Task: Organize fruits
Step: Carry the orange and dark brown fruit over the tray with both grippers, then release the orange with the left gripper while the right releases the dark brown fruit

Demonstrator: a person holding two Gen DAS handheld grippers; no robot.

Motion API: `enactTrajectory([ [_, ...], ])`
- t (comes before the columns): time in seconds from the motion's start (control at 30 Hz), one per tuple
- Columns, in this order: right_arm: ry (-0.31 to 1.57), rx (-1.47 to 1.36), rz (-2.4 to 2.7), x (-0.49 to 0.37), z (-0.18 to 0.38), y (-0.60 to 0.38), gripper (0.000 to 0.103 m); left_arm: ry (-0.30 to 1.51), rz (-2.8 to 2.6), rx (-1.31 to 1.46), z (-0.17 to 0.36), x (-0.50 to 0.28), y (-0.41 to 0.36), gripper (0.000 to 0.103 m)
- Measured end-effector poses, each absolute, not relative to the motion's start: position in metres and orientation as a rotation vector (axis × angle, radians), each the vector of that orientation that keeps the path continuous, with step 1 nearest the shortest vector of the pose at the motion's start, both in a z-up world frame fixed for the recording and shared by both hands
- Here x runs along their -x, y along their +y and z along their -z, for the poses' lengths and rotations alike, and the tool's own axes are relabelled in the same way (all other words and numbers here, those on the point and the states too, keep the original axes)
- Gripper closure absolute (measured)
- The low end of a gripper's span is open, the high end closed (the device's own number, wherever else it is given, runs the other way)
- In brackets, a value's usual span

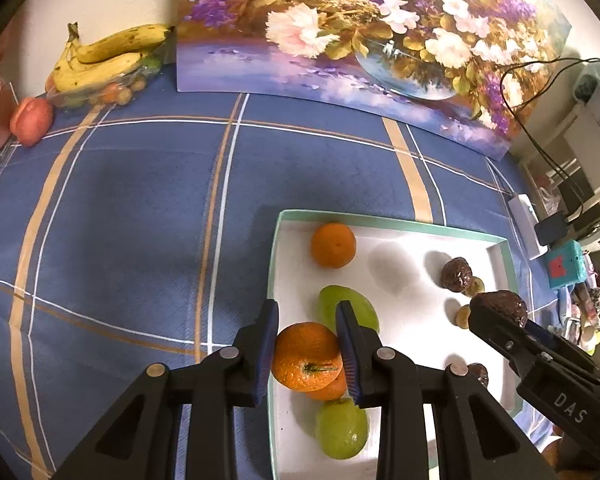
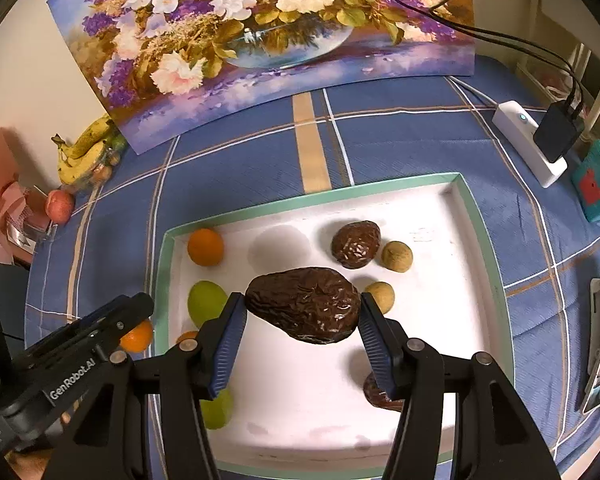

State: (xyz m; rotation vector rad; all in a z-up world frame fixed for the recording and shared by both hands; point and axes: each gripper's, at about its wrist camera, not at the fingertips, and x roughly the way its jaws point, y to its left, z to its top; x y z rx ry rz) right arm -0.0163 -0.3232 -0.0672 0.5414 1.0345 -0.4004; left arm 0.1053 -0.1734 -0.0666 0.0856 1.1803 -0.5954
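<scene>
Orange (image 1: 306, 356) in left hand-held gripper (image 1: 307, 354)

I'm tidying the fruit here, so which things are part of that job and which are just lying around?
Job:
left gripper holding orange
right gripper holding wrinkled brown fruit
tray
green fruits
second orange

Lying about:
flower painting
power strip
bananas

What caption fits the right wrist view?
Right gripper holds a wrinkled brown fruit above the white tray.
</scene>
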Motion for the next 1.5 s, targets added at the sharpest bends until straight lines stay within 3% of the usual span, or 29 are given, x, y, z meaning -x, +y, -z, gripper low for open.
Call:
enactTrajectory([
  [0.67,1.141,-0.541,0.402,0.009,0.101,-0.321,0.045,1.197,0.577,-0.114,0.090,-0.105,-0.179,0.071],
  [1.5,1.173,-0.530,0.434,0.006,0.104,-0.318,0.045,1.233,0.590,-0.055,0.093,-0.110,-0.175,0.069],
])
